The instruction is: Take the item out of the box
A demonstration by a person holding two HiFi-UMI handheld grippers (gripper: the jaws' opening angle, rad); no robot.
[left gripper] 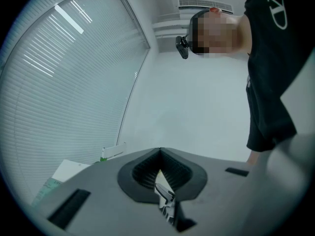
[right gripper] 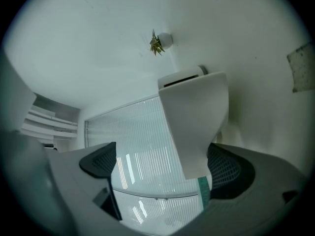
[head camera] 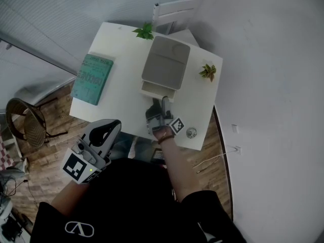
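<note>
At lower left of the head view, the left gripper [head camera: 112, 125] is held off the white table [head camera: 126, 85], jaws pressed together, empty. At centre, the grey-topped box [head camera: 164, 65] is seen (item not visible), with the right gripper [head camera: 159, 103] spread wide at its near edge.

The grey lid of the white rectangular box [head camera: 165, 64] hides its inside, so what it holds cannot be told. Print on the teal hardcover book [head camera: 92, 78] is too blurred to read. The small round thing [head camera: 191, 132] near a corner of the white desk [head camera: 124, 92] is too small to identify.
</note>
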